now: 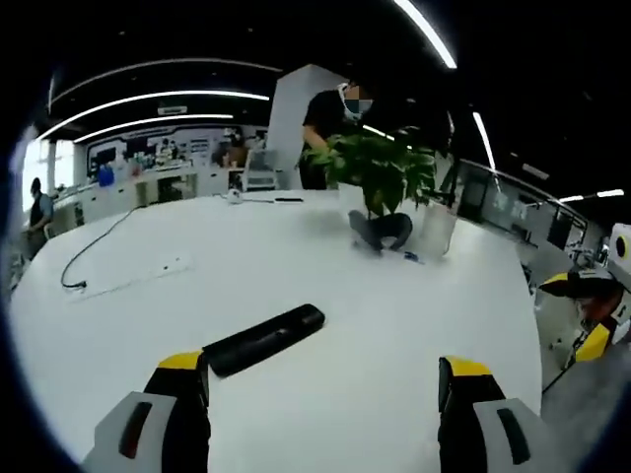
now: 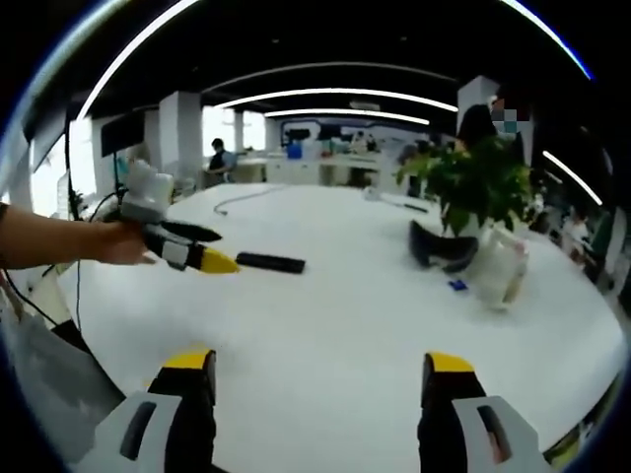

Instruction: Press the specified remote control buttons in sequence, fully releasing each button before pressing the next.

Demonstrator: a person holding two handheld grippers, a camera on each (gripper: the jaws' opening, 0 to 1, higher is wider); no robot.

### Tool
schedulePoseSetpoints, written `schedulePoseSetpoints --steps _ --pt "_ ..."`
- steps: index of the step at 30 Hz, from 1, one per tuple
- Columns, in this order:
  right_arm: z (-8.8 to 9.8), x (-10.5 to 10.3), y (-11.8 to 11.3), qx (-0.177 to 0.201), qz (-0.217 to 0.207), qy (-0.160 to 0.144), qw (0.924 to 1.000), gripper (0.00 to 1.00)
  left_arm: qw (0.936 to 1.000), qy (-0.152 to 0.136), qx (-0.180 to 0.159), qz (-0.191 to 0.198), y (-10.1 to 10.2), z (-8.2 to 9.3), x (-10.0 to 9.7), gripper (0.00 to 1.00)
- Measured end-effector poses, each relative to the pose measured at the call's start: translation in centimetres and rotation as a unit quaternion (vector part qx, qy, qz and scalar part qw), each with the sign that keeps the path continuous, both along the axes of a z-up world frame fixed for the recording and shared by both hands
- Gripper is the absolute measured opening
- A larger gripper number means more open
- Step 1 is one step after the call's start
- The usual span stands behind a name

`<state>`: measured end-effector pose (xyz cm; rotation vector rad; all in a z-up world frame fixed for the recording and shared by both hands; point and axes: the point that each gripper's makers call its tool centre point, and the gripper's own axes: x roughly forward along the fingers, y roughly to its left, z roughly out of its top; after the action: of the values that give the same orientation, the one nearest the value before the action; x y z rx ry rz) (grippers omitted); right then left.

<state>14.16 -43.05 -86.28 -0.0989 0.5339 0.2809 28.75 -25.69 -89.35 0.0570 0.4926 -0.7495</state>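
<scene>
**Both grippers open above the desk, remote control lying untouched**

A large white desk (image 1: pixel 296 276) spread across both views, its pale top (image 2: pixel 375 305) mostly bare. Toward its far side stood a leafy potted plant (image 1: pixel 380 168) in a white pot, seen in the right gripper view as well (image 2: pixel 478 182), with a dark curved object (image 1: pixel 380 230) lying at its base and a small blue item just beside that. A person in dark clothing (image 1: pixel 325 118) stood behind the plant. A white power strip (image 1: pixel 133 279) lay on the desk with its dark cable curling away toward the far edge.

The black remote control (image 1: pixel 264 338) lay flat on the desk, long and slim. In the left gripper view it sat just ahead of that gripper's left jaw, close to the yellow tip but not held. In the right gripper view the remote control (image 2: pixel 270 262) lay well out on the desk, just past the tip of the left gripper.

The left gripper (image 1: pixel 323 379) had its jaws spread wide with nothing between them. The right gripper (image 2: pixel 320 374) likewise stood wide open and empty, hovering over bare desk. In the right gripper view a hand (image 2: pixel 126 242) held the left gripper (image 2: pixel 212 258) out over the desk, its yellow tip pointing at the remote control.
</scene>
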Motion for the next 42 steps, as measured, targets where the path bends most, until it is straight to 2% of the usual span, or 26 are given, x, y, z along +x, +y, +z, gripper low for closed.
schedulePoseSetpoints --steps 3,8,12,17,20,23,28,32,34,37,40,42 --pt "0.1 0.1 0.0 0.002 -0.002 -0.003 1.0000 0.87 0.9998 -0.018 0.005 0.004 -0.1 0.5 -1.7 1.00" --pt "0.4 0.1 0.0 0.005 -0.003 -0.010 0.9999 0.90 0.9995 -0.029 0.010 0.013 0.5 1.3 -3.7 1.00" --pt "0.4 0.1 0.0 0.009 -0.004 -0.011 0.9999 0.90 0.9986 -0.045 0.004 0.029 1.3 2.8 -5.5 1.00" --pt "0.6 0.1 0.2 0.010 0.001 -0.014 0.9998 0.90 0.9975 -0.052 0.015 0.044 2.5 3.5 -7.3 1.00" --pt "0.7 0.0 0.3 0.008 0.004 -0.018 0.9998 0.90 0.9946 -0.060 0.013 0.084 3.8 3.7 -8.3 1.00" --pt "0.7 0.0 0.4 0.005 0.007 -0.019 0.9998 0.90 0.9926 -0.067 0.023 0.099 4.5 3.9 -9.6 1.00" --pt "0.5 -0.1 0.5 0.001 0.011 -0.016 0.9998 0.89 0.9887 -0.095 0.049 0.105 5.7 5.3 -11.4 0.98" --pt "0.5 -0.2 0.6 -0.003 0.015 -0.017 0.9997 0.89 0.9810 -0.120 0.045 0.146 7.5 6.6 -12.2 0.97" --pt "0.4 -0.2 0.5 -0.004 0.013 -0.017 0.9998 0.89 0.9780 -0.123 0.045 0.163 8.3 6.8 -12.6 0.97" --pt "0.5 -0.2 0.3 0.001 0.008 -0.018 0.9998 0.89 0.9739 -0.143 0.060 0.166 8.9 7.3 -13.1 0.95" --pt "0.5 -0.1 0.0 0.002 0.002 -0.017 0.9998 0.89 0.9731 -0.142 0.066 0.169 9.3 6.9 -13.7 0.94" --pt "0.5 -0.1 0.0 0.002 0.001 -0.018 0.9998 0.89 0.9736 -0.133 0.052 0.178 9.3 6.7 -13.9 0.93"
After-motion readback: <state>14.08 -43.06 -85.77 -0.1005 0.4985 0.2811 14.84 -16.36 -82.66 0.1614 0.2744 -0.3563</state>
